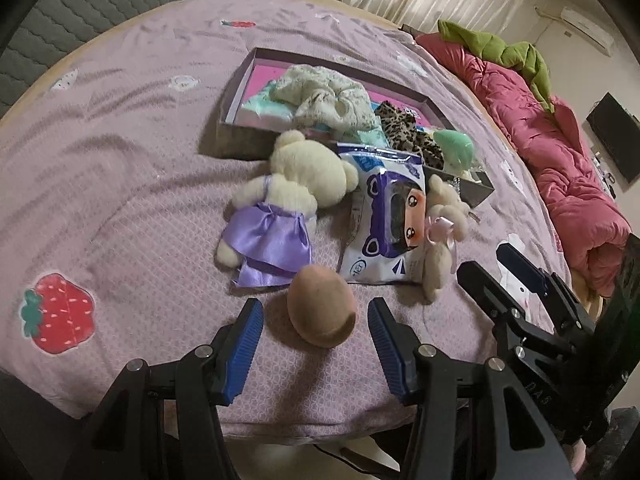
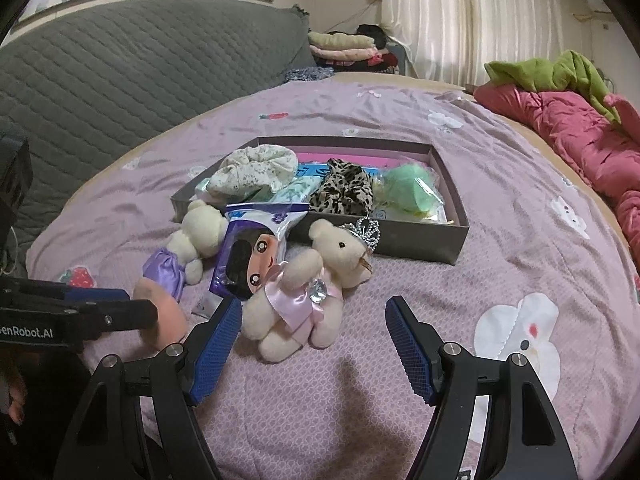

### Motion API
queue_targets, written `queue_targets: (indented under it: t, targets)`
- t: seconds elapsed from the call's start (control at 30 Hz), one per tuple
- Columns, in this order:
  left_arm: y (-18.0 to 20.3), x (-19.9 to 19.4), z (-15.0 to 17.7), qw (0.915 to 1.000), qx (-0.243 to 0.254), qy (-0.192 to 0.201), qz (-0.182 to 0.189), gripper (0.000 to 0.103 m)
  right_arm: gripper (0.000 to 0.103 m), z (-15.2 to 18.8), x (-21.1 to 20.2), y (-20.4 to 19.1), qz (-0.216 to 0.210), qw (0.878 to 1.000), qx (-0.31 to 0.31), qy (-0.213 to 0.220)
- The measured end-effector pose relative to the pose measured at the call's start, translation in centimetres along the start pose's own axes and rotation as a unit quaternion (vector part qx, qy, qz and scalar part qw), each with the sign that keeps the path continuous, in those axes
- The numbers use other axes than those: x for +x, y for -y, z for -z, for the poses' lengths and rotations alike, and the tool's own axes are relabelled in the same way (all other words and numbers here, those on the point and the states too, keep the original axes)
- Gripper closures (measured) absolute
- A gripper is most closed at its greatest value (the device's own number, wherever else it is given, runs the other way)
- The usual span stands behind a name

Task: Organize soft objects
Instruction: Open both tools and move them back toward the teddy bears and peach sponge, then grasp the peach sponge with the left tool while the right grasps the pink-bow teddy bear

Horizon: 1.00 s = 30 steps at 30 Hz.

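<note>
My left gripper [image 1: 316, 326] is open with a peach egg-shaped sponge [image 1: 322, 306] lying between its blue fingers on the bed. Beyond it lie a cream bear in a purple dress [image 1: 276, 204], a wipes pack with a cartoon face [image 1: 386, 216] and a cream bear with a pink bow [image 1: 442, 232]. My right gripper [image 2: 314, 328] is open, just in front of the pink-bow bear with a tiara [image 2: 312, 288]. The grey box [image 2: 424, 240] holds a floral scrunchie [image 2: 256, 170], a leopard scrunchie [image 2: 344, 192] and a green sponge [image 2: 408, 192].
The purple bedspread [image 2: 500, 240] has strawberry and flower prints. A red quilt with a green blanket [image 2: 580, 120] lies along the right side. A grey headboard [image 2: 140, 68] and folded clothes [image 2: 344, 46] are at the back.
</note>
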<state>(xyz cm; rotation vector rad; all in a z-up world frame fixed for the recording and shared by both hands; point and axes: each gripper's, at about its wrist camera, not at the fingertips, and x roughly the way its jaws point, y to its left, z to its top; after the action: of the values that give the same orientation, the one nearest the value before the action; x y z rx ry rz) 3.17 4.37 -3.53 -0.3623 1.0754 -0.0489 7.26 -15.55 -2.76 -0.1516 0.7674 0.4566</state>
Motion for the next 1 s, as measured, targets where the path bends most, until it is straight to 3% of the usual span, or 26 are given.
queue_targets:
  t: [0.37,0.77,0.9,1.0]
  targets:
    - [-0.4,0.8,0.1,0.9999,-0.004,-0.009,0.004,0.049,0.028,-1.0,2.6,-1.0,-0.012,1.000,-0.008,-0.006]
    - [1.0,1.8,0.1,0.9997,0.005,-0.018,0.013,0.049,0.028,-0.7,2.6,1.0,0.042,0.999,0.002,-0.015]
    - [1.1,2.0,0.0,0.9998,0.002,-0.017,0.011,0.049,0.027,-0.4,2.4,2.5,0.044,0.998,0.043,-0.028]
    - [1.0,2.3,-0.1,0.9997,-0.005,-0.018,0.013,0.049,0.027,-0.2,3.1,4.2,0.017,0.995,0.096,-0.038]
